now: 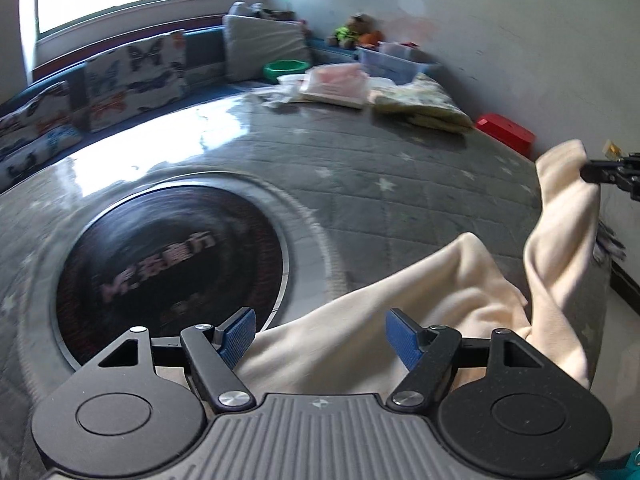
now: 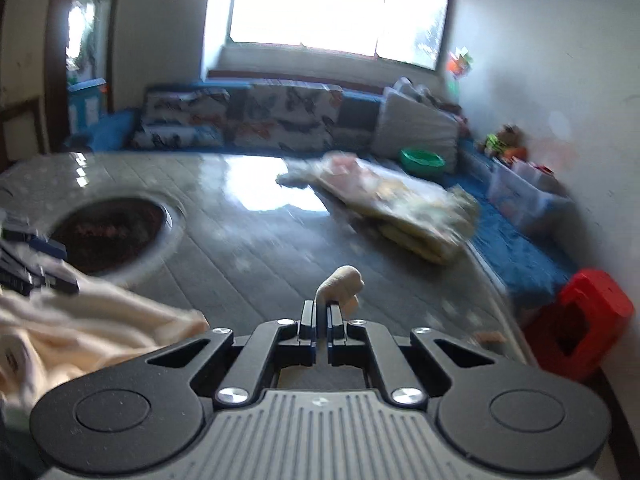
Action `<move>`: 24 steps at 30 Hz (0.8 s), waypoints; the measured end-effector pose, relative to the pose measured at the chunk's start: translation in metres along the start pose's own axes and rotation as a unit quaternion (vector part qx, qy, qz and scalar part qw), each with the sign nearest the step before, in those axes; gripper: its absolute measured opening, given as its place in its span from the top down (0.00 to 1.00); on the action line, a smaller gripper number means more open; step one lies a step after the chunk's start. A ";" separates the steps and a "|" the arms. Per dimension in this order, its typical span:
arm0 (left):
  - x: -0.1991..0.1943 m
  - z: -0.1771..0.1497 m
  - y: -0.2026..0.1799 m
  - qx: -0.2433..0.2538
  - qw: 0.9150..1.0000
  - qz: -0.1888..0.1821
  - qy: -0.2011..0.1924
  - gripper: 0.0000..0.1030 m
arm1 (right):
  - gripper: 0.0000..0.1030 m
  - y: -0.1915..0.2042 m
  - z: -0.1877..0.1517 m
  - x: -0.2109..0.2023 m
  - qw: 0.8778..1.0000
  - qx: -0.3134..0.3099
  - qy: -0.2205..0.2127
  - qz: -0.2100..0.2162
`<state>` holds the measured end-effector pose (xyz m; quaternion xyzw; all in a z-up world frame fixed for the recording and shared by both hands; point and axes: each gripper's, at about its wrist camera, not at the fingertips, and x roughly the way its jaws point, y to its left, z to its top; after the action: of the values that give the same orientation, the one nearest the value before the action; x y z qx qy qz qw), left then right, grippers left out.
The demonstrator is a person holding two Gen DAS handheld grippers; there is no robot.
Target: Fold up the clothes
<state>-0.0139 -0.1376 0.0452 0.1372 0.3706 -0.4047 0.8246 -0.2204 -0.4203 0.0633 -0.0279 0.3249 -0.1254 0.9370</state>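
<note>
Cream garment [image 1: 400, 320] sprawls beneath the left tool [image 1: 320, 336], jaws apart; the right tool [image 2: 322, 312] is clamped on its lifted corner above the worktop [image 1: 360, 184]. Next, probably: left grabs another corner.

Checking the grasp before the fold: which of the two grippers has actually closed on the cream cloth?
The right gripper: its jaws are shut on a corner of the cream cloth, lifting it. The left gripper is open, with cloth lying between its fingers unpinched.

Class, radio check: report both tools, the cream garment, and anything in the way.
Right tool shut on cream garment, corner lifted. Left tool open above the cloth, not gripping. Folded yellow pile at far side of table, clear of work.
</note>
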 end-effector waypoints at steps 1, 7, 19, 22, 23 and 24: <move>0.003 0.001 -0.003 0.007 1.000 -0.003 0.001 0.28 | 0.92 -0.004 -0.004 0.001 1.000 0.004 0.011 -0.005; 0.020 0.001 -0.009 0.030 0.999 -0.015 0.015 0.33 | 0.74 -0.008 -0.006 0.009 1.000 0.010 0.012 -0.011; 0.002 -0.002 0.004 0.028 0.999 0.003 -0.015 0.48 | 0.55 0.080 0.019 0.074 0.983 -0.060 0.040 0.168; -0.004 -0.004 0.025 0.006 0.999 0.035 -0.009 0.48 | 0.55 0.092 0.019 0.090 0.980 -0.073 0.050 0.179; -0.005 -0.005 0.033 -0.002 0.999 0.049 -0.006 0.48 | 0.55 0.093 0.020 0.094 0.980 -0.073 0.052 0.180; -0.007 -0.006 0.040 -0.011 0.998 0.062 -0.002 0.47 | 0.55 0.092 0.021 0.101 0.979 -0.074 0.058 0.182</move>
<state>0.0110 -0.1051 0.0426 0.1501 0.3642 -0.3491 0.8503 -0.1111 -0.3580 0.0063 -0.0306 0.3867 0.0706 0.9190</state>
